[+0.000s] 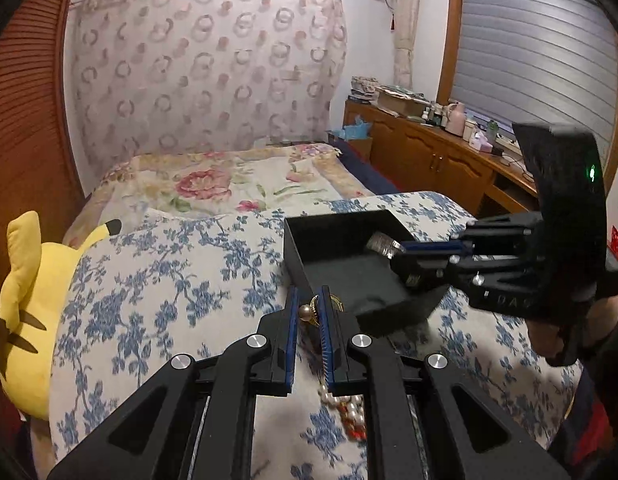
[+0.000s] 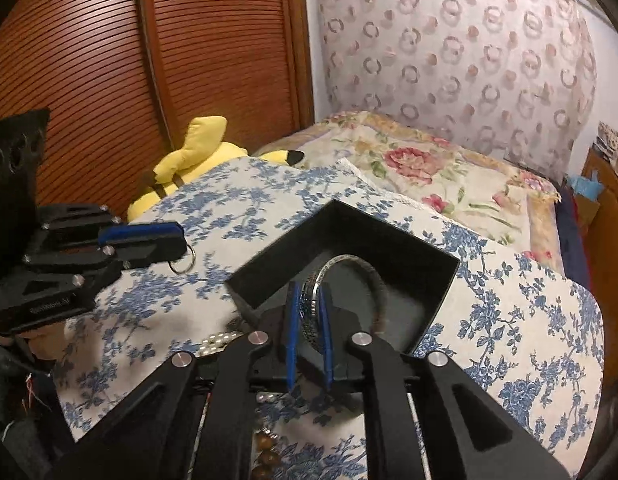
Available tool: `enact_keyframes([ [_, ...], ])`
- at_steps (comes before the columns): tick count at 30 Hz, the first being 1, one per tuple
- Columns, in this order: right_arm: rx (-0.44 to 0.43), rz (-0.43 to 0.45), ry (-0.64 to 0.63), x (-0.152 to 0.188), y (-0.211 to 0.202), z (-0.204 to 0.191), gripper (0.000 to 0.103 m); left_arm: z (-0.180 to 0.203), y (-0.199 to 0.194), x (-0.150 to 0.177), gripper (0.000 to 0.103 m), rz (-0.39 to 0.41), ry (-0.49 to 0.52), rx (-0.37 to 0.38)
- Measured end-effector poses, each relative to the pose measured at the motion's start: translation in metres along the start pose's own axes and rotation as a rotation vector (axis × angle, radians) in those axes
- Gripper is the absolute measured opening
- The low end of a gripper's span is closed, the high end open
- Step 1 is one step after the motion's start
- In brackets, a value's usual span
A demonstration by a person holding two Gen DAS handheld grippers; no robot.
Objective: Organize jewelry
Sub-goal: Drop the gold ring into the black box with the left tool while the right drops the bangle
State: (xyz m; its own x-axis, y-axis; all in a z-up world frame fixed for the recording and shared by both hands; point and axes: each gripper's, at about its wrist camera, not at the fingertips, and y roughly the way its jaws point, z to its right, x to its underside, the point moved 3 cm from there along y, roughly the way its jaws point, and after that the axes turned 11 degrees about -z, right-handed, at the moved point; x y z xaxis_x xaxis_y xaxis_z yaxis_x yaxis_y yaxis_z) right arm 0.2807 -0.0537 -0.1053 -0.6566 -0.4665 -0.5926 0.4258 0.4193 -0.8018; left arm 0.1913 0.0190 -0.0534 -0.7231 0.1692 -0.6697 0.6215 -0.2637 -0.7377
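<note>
pinching a silver bangle (image 2: 315, 304) over the black box (image 2: 269, 256), right hand-held gripper (image 2: 309, 320) is closed.

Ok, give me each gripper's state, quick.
Left gripper: shut on a pearl ring, beside the black box.
Right gripper: shut on a silver bangle, over the box.

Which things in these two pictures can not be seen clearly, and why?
- Pearl strand: left wrist view, mostly hidden under the left tongs.
- Bangle: right wrist view, its near part hidden by the right tongs.
- Black box: its floor partly covered by the right tongs.
- Brown beads: blurred, cut off.
</note>
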Motion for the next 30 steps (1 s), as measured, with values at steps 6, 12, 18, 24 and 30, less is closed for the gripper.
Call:
enact_keyframes([
  [6,-0.016,0.001,0.066,0.002,0.002,0.017,0.015,0.004,0.012,-0.020,0.009,-0.005,0.014,-0.006],
  [12,-0.005,0.040,0.083,0.016,-0.022,0.025,0.015,0.018,0.027,-0.039,0.009,-0.017,0.046,-0.003],
  [18,0.020,0.065,0.087,0.040,-0.048,0.030,0.015,0.031,0.050,-0.052,0.009,-0.045,0.077,-0.012],
  [24,0.027,0.080,0.103,0.066,-0.065,0.031,0.015,0.042,0.067,-0.053,0.009,-0.079,0.104,-0.024],
  [30,0.030,0.083,0.124,0.085,-0.071,0.028,0.016,0.042,0.070,-0.050,0.043,-0.083,0.103,-0.044],
])
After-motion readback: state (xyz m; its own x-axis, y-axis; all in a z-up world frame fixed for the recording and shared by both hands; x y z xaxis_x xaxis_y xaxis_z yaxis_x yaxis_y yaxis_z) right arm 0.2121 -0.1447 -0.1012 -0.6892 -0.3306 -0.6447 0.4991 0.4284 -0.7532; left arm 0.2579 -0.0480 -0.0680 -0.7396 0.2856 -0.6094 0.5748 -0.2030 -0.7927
